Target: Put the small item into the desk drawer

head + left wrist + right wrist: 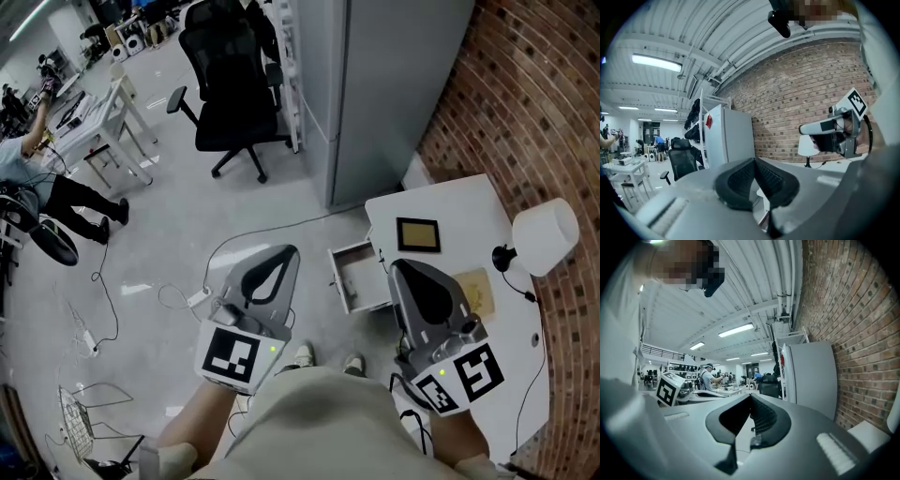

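The white desk (469, 202) stands at the right, and its drawer (357, 277) is pulled out toward the floor side, showing a pale inside. A small dark square item with a tan face (418, 234) lies flat on the desk top. A yellowish flat piece (476, 287) sits beside my right gripper. My right gripper (396, 266) is held over the desk's near edge next to the drawer, jaws shut and empty (750, 396). My left gripper (289, 251) hovers over the floor left of the drawer, also shut with nothing in it (753, 160).
A white-shaded lamp (545, 235) stands at the desk's right edge by the brick wall (525, 103). A grey cabinet (375, 84) rises behind the desk. A black office chair (234, 84) is on the floor, with cables (216, 272) below it. A person (28, 159) works at the far left.
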Demonstrator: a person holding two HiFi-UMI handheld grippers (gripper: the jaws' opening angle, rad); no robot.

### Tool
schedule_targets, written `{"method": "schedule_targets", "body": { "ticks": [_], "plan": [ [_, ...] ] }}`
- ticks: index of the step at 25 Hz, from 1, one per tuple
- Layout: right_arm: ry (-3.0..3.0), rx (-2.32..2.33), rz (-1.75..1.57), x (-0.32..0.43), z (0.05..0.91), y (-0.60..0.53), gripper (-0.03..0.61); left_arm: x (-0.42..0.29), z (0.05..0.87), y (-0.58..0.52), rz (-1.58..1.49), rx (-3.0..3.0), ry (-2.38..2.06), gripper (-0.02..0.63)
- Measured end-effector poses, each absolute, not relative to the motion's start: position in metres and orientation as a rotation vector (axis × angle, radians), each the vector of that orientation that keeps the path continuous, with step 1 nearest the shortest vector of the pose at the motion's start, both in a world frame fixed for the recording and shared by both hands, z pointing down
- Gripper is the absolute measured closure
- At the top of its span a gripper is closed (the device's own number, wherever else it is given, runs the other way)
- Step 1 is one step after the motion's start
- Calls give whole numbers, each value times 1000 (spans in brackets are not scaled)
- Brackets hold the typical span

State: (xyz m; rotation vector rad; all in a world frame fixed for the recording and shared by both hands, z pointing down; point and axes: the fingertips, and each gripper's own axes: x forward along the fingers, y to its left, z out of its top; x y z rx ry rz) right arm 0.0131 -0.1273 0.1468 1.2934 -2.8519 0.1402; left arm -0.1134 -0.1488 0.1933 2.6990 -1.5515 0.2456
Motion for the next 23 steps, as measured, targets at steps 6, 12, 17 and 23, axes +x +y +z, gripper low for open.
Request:
{"method": "schedule_targets", "body": {
  "ticks": [6,12,17,23],
  "plan": [
    [-2879,1281,179,14,145,-121,575,-110,184,-137,251,2709,-1557,611],
    [-2871,1284,181,18,147,-120,575,-108,182,-135,258,2711,-1562,611],
    [-2863,1282,180,22,146,-121,575,-107,180,-133,265,2709,-1567,611],
    [-2865,1267,171,22,145,-125,575,-107,183,-135,275,2697,-1567,611]
  ]
}}
